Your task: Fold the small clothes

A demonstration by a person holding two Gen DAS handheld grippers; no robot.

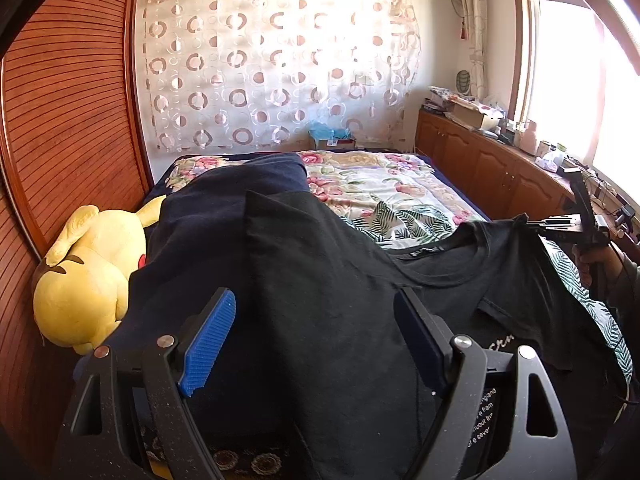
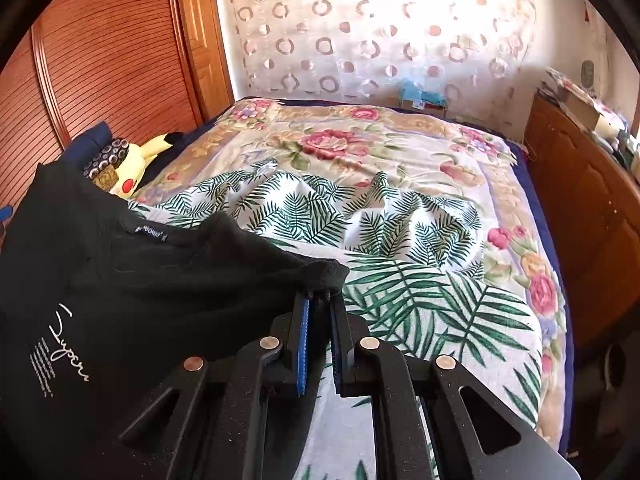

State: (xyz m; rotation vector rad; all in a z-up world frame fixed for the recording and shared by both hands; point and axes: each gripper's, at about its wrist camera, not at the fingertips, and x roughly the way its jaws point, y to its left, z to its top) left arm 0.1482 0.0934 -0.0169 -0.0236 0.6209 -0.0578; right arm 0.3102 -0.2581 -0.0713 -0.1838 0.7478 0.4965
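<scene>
Ribbed blue pads [image 1: 208, 344] of the left gripper [image 1: 316, 336] gape over soft black T-shirt [image 1: 320, 300]; right gripper [image 2: 318, 300] pinches its sleeve above the leaf-print sheet [image 2: 400, 280], plush Pikachu [image 1: 84, 280] far left.

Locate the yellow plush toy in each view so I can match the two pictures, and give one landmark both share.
Left wrist view: the yellow plush toy lies at the left edge, against the wooden louvred wardrobe, partly under dark clothing.
Right wrist view: the yellow plush toy is small at upper left, peeking from behind the black T-shirt.
Shared landmark: the circle-patterned curtain on the far wall.
</scene>
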